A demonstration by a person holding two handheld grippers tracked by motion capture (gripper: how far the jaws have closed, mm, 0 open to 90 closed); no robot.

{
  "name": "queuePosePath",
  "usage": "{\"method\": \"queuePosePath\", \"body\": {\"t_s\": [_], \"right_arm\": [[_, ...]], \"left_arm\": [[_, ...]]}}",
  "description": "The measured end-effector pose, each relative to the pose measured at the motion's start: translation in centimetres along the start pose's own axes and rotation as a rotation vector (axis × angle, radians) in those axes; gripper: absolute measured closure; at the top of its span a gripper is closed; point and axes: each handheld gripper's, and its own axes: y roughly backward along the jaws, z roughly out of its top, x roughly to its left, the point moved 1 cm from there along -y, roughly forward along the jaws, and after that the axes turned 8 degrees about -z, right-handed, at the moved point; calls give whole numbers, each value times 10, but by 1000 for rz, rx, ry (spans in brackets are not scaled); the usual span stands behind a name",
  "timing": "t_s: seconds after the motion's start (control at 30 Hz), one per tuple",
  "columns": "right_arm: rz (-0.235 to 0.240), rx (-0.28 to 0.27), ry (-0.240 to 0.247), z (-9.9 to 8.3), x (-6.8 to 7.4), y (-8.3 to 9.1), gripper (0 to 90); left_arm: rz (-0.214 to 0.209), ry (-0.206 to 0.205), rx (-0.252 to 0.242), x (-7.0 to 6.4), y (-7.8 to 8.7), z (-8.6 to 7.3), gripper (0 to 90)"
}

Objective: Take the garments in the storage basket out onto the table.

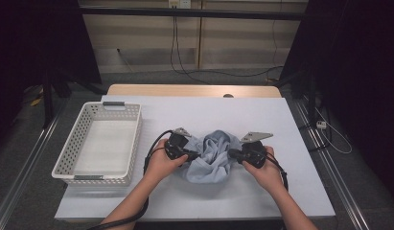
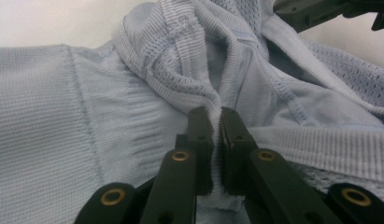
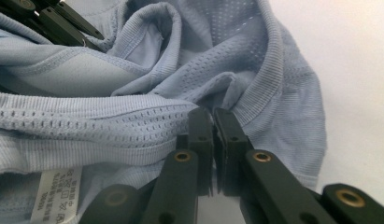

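Note:
A crumpled light blue knit garment (image 1: 211,155) lies in the middle of the white table cover. In the high view my left gripper (image 1: 194,155) meets its left side and my right gripper (image 1: 231,153) its right side, a hand on each. In the left gripper view, the left gripper (image 2: 216,122) is shut on a ribbed fold of the garment (image 2: 133,93). My right gripper (image 3: 212,119) is likewise shut on a ribbed edge of the garment (image 3: 133,126). A white care label (image 3: 56,193) shows at the lower left of the right gripper view.
A white perforated basket (image 1: 133,139) stands on the left of the table, close to my left hand. The white cover (image 1: 194,112) has bare room behind and to the right of the garment. Cables hang at the far wall.

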Motion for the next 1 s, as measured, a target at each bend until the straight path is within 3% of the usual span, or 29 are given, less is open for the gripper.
{"method": "queuePosePath", "body": {"t_s": [0.23, 0.53, 0.73, 1.0], "right_arm": [[-3, 6, 9, -2, 5, -4, 869], [2, 25, 24, -3, 6, -7, 872], [3, 37, 33, -4, 6, -9, 874], [2, 40, 38, -4, 6, -10, 874]], "left_arm": [[25, -14, -2, 3, 0, 2, 780], [81, -6, -31, 14, 10, 9, 490], [98, -3, -63, 23, 19, 21, 336], [124, -2, -92, 32, 29, 36, 284]]}}
